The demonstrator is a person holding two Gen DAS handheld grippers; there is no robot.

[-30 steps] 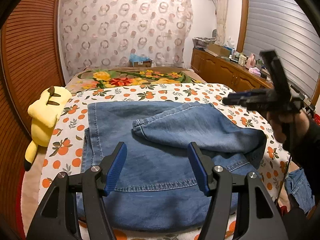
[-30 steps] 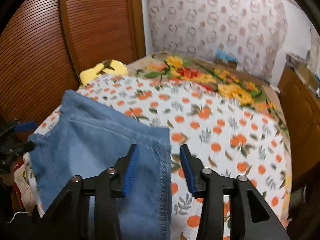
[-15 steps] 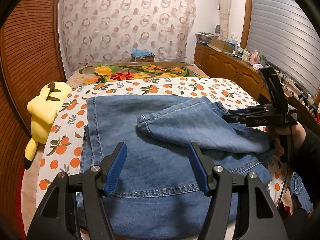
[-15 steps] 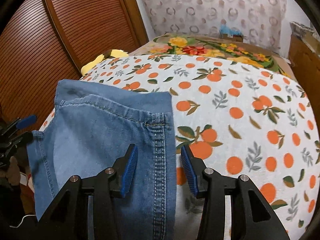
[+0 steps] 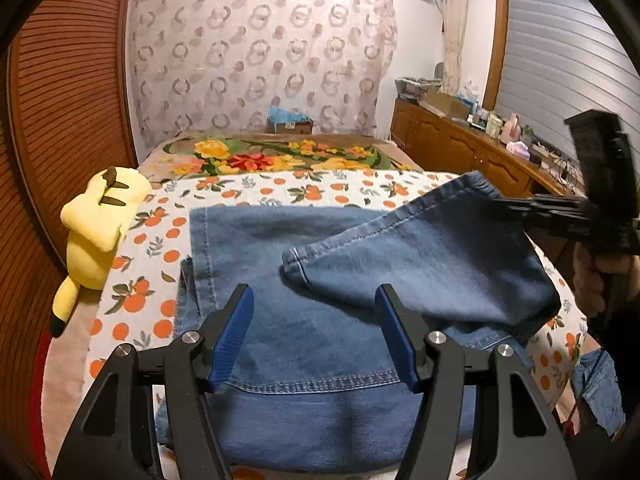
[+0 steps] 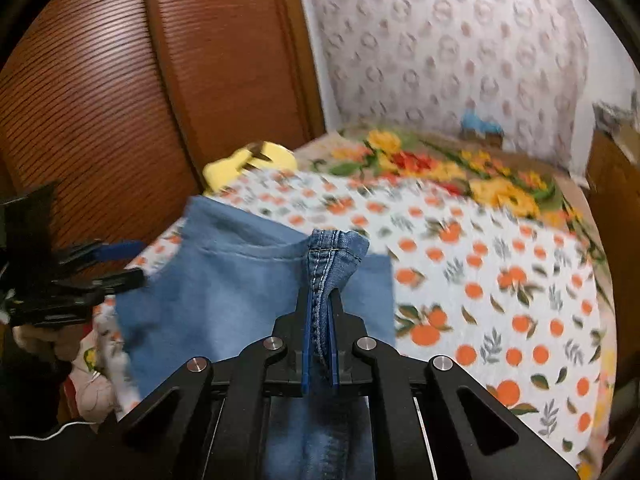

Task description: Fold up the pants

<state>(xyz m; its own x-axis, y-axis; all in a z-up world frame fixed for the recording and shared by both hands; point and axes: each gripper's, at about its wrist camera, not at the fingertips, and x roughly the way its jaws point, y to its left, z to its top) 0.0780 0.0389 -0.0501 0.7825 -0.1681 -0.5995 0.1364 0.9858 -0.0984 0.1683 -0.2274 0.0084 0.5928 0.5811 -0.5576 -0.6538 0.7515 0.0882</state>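
Blue denim pants lie spread on the bed, one leg folded back across the rest. My left gripper hovers open over the near part of the pants, nothing between its blue pads. My right gripper is shut on a bunched hem seam of the pant leg and holds it lifted off the bed. In the left wrist view the right gripper reaches in from the right at the raised leg's corner. The left gripper shows at the left of the right wrist view.
The bed carries an orange-print sheet and a flowered cover behind it. A yellow plush toy lies at the bed's left edge by the wooden slatted doors. A cluttered wooden sideboard runs along the right.
The right gripper went from open beside the pant leg's edge to shut on its hem, and lifted it. The leg's far corner now stands raised. The left gripper stayed open and still.
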